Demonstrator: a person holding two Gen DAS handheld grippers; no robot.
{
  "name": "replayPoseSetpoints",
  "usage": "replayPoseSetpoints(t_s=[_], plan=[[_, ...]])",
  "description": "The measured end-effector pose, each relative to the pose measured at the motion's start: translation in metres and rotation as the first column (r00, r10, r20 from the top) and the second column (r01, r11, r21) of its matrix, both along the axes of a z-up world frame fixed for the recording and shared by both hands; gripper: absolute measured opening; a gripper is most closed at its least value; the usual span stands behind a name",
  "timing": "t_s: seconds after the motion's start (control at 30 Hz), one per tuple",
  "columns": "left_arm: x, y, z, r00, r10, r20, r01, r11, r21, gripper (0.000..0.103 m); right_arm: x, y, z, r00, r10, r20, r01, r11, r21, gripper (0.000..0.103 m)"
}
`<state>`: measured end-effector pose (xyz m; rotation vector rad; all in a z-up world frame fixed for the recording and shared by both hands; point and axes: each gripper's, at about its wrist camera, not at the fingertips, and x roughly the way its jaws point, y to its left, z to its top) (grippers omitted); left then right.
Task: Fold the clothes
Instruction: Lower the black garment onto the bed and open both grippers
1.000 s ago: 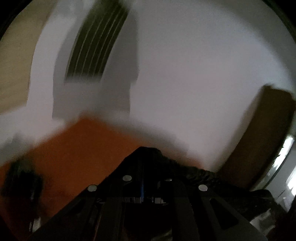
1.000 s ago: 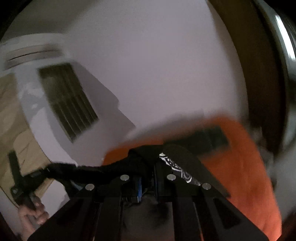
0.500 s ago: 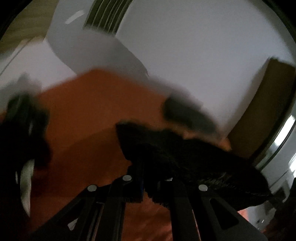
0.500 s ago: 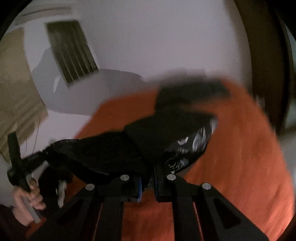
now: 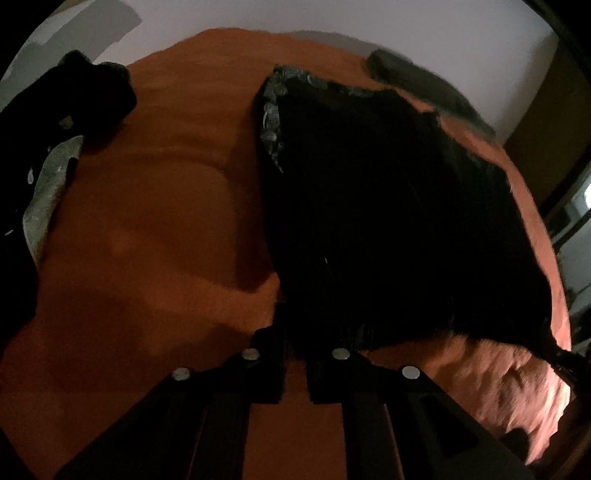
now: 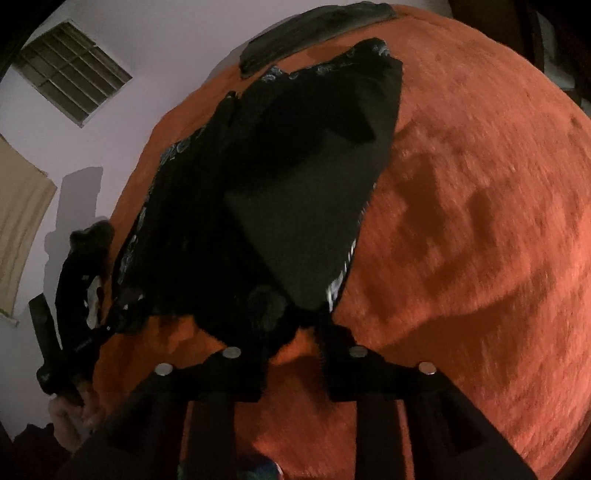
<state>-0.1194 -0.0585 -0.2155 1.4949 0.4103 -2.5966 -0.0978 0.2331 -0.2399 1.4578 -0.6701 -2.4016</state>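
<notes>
Both the left tongs (image 5: 295, 365) and right tongs (image 6: 293, 365) are spreading, letting go the near hem of the black garment (image 5: 388, 221) laid on the orange bed (image 5: 147, 221), so the next move likely calls for regripping an edge to fold

- The black garment (image 5: 399, 206) is so dark that its folds and type cannot be told; its near edge hides behind the left gripper (image 5: 295, 354) fingers.
- A dark pile (image 5: 92, 92) at the left view's edge is cut off and unreadable.
- The grey item (image 6: 314, 33) at the blanket's (image 6: 480, 221) far edge is blurred.
- The hand (image 6: 70, 417) is partly cut off.
</notes>
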Motion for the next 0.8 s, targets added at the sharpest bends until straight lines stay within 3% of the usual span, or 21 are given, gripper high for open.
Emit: replayPoseSetpoints(t_s=[0.1,0.23,0.33,0.47,0.63,0.77,0.8], plan=[[0.028,-0.016,0.006,0.998,0.057,0.016,-0.058,0.998,0.017,0.030,0.009,0.019,-0.009,1.000,-0.017,0.026,0.018,0.999,-0.040,0.047],[0.047,-0.041,0.020,0.977,0.209,-0.037,-0.209,0.978,-0.008,0.030,0.008,0.032,-0.007,0.995,-0.092,0.035,0.096,0.986,-0.139,0.047],[0.041,-0.043,0.026,0.979,0.196,-0.052,-0.197,0.980,-0.011,0.030,0.002,0.027,0.002,0.994,-0.108,-0.009,0.106,0.985,-0.138,0.047],[0.036,-0.045,0.024,0.984,0.169,-0.055,-0.160,0.977,0.139,0.031,0.005,0.017,0.006,0.994,-0.093,-0.050,0.086,0.990,-0.115,0.047],[0.022,-0.039,0.021,0.995,0.089,-0.055,-0.068,0.949,0.307,0.031,0.009,0.015,0.001,0.995,-0.089,-0.049,0.084,0.991,-0.105,0.047],[0.001,-0.045,0.030,0.998,0.021,-0.064,0.015,0.854,0.520,0.031,0.009,0.015,-0.002,0.994,-0.098,-0.056,0.091,0.990,-0.107,0.047],[-0.006,-0.042,0.034,0.999,0.006,-0.047,0.018,0.864,0.502,0.031,0.009,0.015,-0.003,0.994,-0.098,-0.054,0.092,0.990,-0.107,0.047]])
